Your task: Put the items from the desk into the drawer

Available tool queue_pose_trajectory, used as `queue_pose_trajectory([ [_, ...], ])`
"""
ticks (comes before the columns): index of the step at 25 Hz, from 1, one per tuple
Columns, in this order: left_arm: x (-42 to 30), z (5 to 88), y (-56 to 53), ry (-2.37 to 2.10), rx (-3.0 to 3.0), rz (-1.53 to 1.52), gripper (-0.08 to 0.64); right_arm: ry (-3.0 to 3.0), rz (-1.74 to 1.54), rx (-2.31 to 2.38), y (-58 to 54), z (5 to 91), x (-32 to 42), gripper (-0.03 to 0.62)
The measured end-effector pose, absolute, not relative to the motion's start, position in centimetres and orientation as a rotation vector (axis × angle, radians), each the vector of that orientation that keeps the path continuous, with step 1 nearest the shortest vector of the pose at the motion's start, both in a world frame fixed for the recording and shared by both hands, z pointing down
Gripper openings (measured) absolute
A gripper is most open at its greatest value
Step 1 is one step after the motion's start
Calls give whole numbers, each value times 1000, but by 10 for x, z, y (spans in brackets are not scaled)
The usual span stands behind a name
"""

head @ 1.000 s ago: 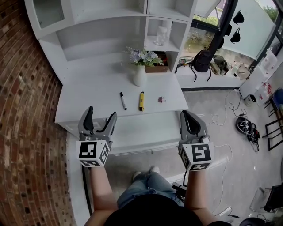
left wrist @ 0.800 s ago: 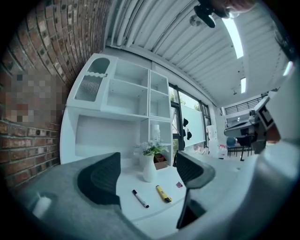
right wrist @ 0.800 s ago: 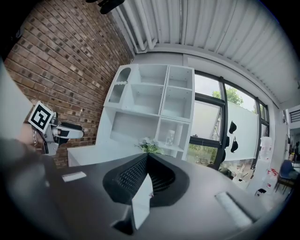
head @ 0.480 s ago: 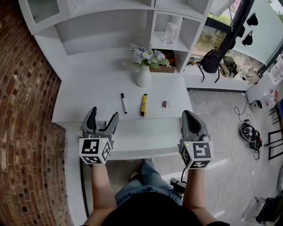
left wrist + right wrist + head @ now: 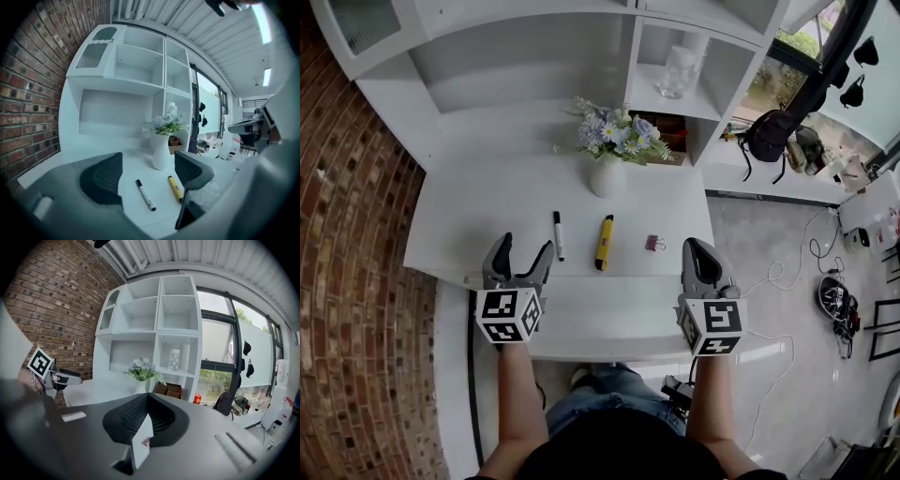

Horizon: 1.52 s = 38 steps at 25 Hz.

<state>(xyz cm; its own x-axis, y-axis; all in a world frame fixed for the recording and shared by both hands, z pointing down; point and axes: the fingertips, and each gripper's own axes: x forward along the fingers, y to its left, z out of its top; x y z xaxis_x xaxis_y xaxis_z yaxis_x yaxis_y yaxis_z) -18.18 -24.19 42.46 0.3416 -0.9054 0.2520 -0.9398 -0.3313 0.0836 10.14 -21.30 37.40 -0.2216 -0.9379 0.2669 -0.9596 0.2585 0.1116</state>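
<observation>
On the white desk (image 5: 487, 216) lie a black-and-white marker (image 5: 558, 234), a yellow pen-shaped item (image 5: 604, 242) and a small pink clip (image 5: 655, 243). My left gripper (image 5: 526, 246) is open and empty at the desk's front edge, just left of the marker. In the left gripper view the marker (image 5: 146, 195) and the yellow item (image 5: 176, 188) lie on the desk between and beyond the jaws of the left gripper (image 5: 145, 171). My right gripper (image 5: 696, 247) is shut and empty, right of the clip. A white drawer panel (image 5: 600, 314) lies below the desk edge; whether it is open I cannot tell.
A white vase of flowers (image 5: 607, 173) stands behind the items. White shelves (image 5: 534, 56) rise at the back, with a glass jar (image 5: 680, 70) in one. A brick wall (image 5: 347, 281) runs along the left. Bags and cables lie on the floor (image 5: 787, 262) at right.
Both grippers have come closer to the desk's front edge, and the head view has shifted over the desk. Jaw states are unchanged.
</observation>
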Motion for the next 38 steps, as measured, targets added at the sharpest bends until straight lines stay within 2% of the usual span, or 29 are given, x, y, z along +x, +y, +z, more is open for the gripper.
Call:
queue_pose_trajectory([
  [10,-165,495,-287,-1675,2231,383,326,-2245,272,1700,-258,422,113,9],
  [14,-158,533,-299,-1634,2162,478,280,-2220,297,1682,-265,438,117,9],
  [19,-150,576,-309,-1564,2079,596,260,-2220,337,1653,-270,449,116,9],
  [30,-148,625,-326,-1542,1929,739,208,-2221,381,1616,-276,461,117,9],
  [37,-151,642,-324,-1520,1857,835,142,-2222,382,1610,-276,461,117,9],
  [38,-152,642,-324,-1523,1846,836,96,-2221,381,1611,-275,460,117,9],
])
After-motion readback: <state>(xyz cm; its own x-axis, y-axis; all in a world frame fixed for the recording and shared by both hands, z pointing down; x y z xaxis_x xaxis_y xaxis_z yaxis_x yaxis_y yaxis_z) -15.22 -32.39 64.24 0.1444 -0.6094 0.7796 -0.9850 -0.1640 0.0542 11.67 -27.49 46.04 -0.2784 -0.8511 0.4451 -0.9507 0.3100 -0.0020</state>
